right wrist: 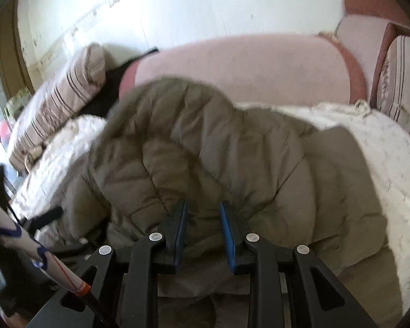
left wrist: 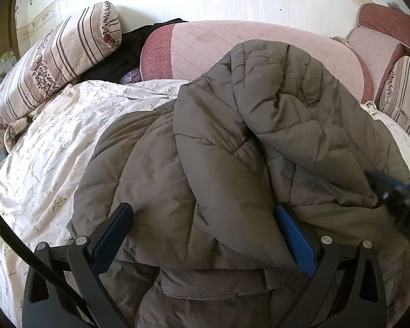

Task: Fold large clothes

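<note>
A large grey-brown quilted puffer jacket (left wrist: 232,150) lies bunched on a white floral sheet (left wrist: 49,150); it also shows in the right wrist view (right wrist: 205,150). My left gripper (left wrist: 203,213) is wide open just above the jacket's near folds, holding nothing. My right gripper (right wrist: 202,210) has its jaws partly closed with jacket fabric bunched between the blue pads (right wrist: 227,227); the view is blurred. The right gripper's blurred tip (left wrist: 401,205) shows at the right edge of the left wrist view, on the jacket.
A pink sofa backrest (left wrist: 232,43) runs behind the jacket. A striped floral pillow (left wrist: 54,63) and a dark garment (left wrist: 123,54) lie at the back left. A striped cushion (left wrist: 404,93) stands at the right. A black cable (left wrist: 27,254) crosses the lower left.
</note>
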### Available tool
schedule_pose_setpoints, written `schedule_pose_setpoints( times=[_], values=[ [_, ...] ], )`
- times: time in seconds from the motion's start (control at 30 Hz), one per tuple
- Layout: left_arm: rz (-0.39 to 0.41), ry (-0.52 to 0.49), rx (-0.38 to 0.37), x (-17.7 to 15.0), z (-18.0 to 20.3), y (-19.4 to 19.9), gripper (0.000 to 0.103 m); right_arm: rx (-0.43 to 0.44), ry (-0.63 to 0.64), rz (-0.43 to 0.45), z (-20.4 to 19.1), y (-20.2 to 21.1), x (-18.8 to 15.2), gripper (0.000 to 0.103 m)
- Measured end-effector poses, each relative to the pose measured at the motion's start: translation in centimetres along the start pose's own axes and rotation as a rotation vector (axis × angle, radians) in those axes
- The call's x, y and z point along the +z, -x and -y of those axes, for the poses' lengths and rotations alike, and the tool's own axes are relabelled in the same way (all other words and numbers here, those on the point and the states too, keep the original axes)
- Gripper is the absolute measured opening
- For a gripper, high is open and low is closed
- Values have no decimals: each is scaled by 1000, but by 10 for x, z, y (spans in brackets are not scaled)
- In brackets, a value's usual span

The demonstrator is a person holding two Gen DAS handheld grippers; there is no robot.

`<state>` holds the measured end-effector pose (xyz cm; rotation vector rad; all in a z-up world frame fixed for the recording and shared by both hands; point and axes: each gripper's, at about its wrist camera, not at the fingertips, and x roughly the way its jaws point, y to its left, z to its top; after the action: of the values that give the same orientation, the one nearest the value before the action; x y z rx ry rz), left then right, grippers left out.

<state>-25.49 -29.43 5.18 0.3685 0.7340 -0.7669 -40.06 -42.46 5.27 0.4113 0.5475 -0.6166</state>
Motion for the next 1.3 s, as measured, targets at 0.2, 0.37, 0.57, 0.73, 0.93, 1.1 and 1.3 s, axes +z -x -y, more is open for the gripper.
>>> schedule_pose_setpoints(
  times=[0.2, 0.37, 0.57, 0.73, 0.93, 1.1, 1.3],
  values=[
    [26, 8, -11, 4, 0, 8, 102, 34, -45, -76, 10, -18, -7, 27],
    [80, 18, -80, 8, 4, 22, 102, 23, -30, -79, 11, -19, -9, 27],
    [-9, -53, -52, 3, 18, 0, 102, 37, -39, -85, 14, -17, -8, 27],
    [-15, -58, -43, 3, 18, -4, 102, 74, -102, -3, 26, 7, 4, 27],
    [-13, -61, -40, 2, 18, -4, 102, -73, -122, 45, 49, 19, 12, 27],
    [-12, -60, -40, 1, 19, -4, 102, -56, -145, -76, 52, -6, 1, 27],
    [7, -46, -41, 1, 17, 7, 102, -76, -102, -32, 42, 6, 5, 27]
  ],
)
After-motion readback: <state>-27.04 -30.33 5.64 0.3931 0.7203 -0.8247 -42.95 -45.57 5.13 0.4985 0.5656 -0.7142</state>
